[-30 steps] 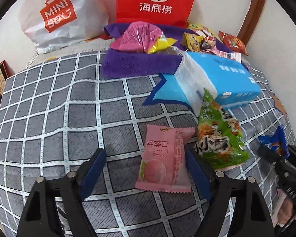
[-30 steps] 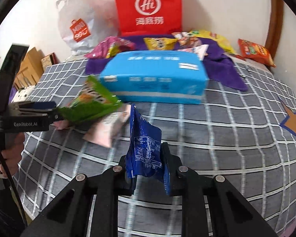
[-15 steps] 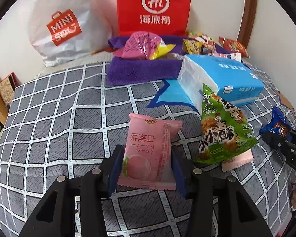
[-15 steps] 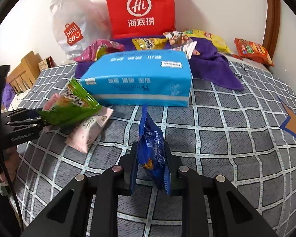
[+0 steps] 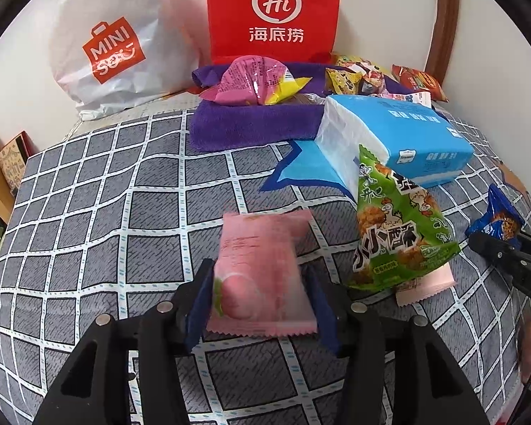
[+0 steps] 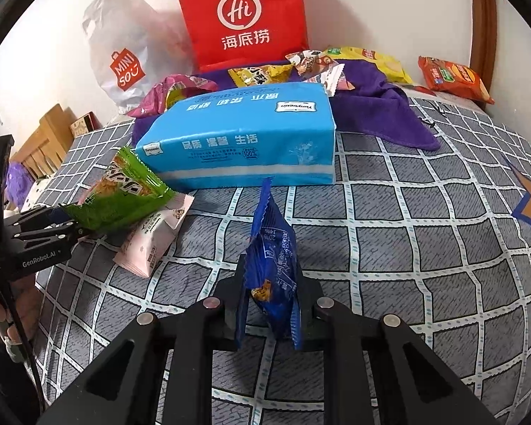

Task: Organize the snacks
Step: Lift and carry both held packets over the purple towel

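Observation:
A pink peach-print snack packet (image 5: 258, 269) sits between the pads of my left gripper (image 5: 260, 283). The pads touch both its sides while the jaws are opening slightly, and the packet looks blurred. My right gripper (image 6: 270, 304) is shut on a dark blue snack packet (image 6: 272, 258), which stands upright just above the checked bedspread (image 6: 407, 248). In the left wrist view that blue packet (image 5: 499, 216) shows at the far right. A green snack bag (image 5: 396, 233) lies to the right of the pink packet, on top of a pale pink packet (image 6: 155, 237).
A blue tissue pack (image 6: 244, 138) lies behind the snacks. Beyond it a purple towel (image 5: 251, 124) carries several more snack bags. A red paper bag (image 5: 272, 10) and a white plastic bag (image 5: 113, 46) lean on the wall. Wooden furniture (image 6: 46, 141) stands left of the bed.
My left gripper went from wide open to closed around the pink packet, which now looks blurred. My right gripper holds the blue packet, which has turned more edge-on and sits lower over the bed.

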Motion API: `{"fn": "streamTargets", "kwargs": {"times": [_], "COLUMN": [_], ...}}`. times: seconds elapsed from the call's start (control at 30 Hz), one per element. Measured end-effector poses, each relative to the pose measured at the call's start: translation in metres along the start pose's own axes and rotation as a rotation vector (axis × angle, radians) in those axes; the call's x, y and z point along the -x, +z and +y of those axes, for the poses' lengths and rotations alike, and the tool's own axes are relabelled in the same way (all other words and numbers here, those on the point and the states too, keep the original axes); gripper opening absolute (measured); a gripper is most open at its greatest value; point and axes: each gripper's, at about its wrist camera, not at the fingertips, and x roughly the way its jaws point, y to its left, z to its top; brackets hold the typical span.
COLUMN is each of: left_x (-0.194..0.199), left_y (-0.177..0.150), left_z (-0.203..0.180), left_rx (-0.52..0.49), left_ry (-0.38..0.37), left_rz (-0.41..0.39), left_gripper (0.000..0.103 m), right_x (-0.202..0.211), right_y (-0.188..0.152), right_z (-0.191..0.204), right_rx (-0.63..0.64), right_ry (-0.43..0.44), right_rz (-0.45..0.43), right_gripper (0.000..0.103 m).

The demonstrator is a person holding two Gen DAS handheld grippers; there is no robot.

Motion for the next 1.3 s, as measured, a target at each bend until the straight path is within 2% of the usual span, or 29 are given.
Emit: {"fn": "streamTargets", "kwargs": {"times": [0.67, 0.83, 0.9, 1.03, 1.3], "left_x": [0.001, 0.007, 0.015, 0.031, 0.064], "left_y": [0.0, -0.002, -0.002, -0.003, 0.006], "left_z": [0.005, 0.012, 0.014, 0.015, 0.009], "left_rx": [0.018, 0.054, 0.067, 0.078, 0.108], "left_ry": [-0.016, -0.041, -0.045, -0.047, -0.099], "left_rz": [-0.006, 0.003, 0.0, -0.004, -0.027], "left_gripper": [0.049, 0.047, 0.047, 0.047, 0.047], "right_x": [-0.002, 0.001, 0.006, 0.027, 0.062], "right_y": [-0.001, 0.0, 0.002, 0.007, 0.02], "right_z": [0.0, -0.002, 0.0, -0.002, 0.006], "right_rx": [0.002, 0.001, 0.023, 0.014, 0.051], "right_ry": [-0.005, -0.016, -0.068, -0.044, -0.097], "right_rz": [0.002, -0.002, -0.008, -0.043, -0.094], "right_gripper": [0.018, 0.016, 0.016, 0.016, 0.016]}}
